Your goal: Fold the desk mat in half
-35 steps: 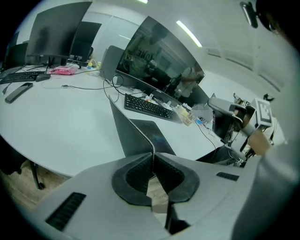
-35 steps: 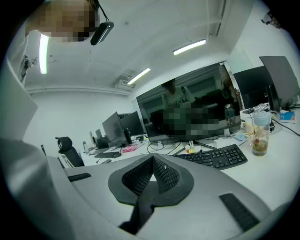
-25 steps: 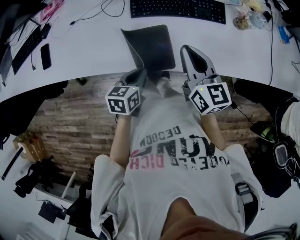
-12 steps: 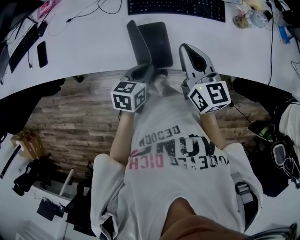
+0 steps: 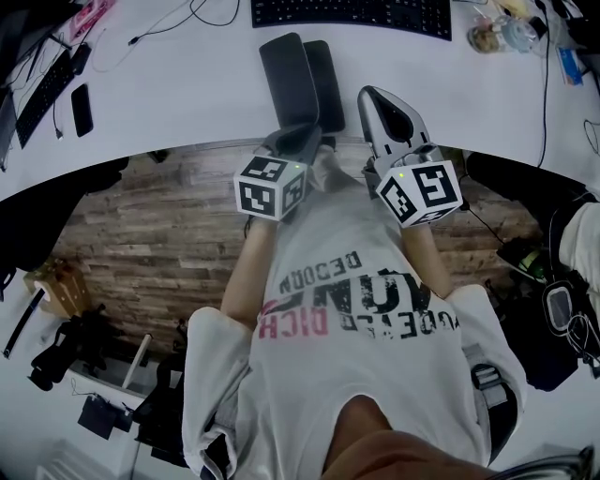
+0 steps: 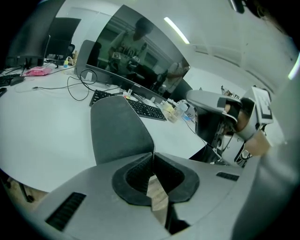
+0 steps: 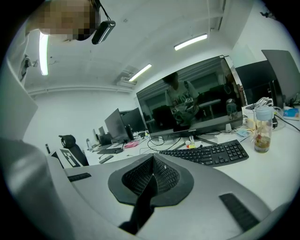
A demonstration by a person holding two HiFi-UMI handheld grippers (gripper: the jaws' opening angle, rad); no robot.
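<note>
Dark grey desk mat (image 5: 286, 80) sits at the top centre of the head view on the white desk (image 5: 169, 103), just below the black keyboard (image 5: 352, 17). Its left half stands up off the desk as a tall flap and leans toward the right half, which lies flat; the two halves are not yet pressed together. The left gripper (image 5: 298, 141) reaches up from the lower middle of the frame to the mat's near edge. In the left gripper view its jaws are squeezed together on that edge (image 6: 153, 157), and the lifted flap of the mat (image 6: 119, 129) rises above them in the centre left of the frame, with its stitched edge running down into the grip. The right gripper (image 5: 373, 101) lies just right of the mat over the desk's near edge, apart from the mat. In the right gripper view its jaws (image 7: 152, 159) meet with nothing between them, and they point across the desk toward a keyboard (image 7: 206, 152), a wide monitor (image 7: 197, 101) and a clear bottle (image 7: 262, 129) at the right of the frame. A black phone (image 5: 82, 110) lies on the desk at the upper left of the head view, well apart from the mat. Wood-plank floor (image 5: 159, 234) shows below the curved desk edge.
</note>
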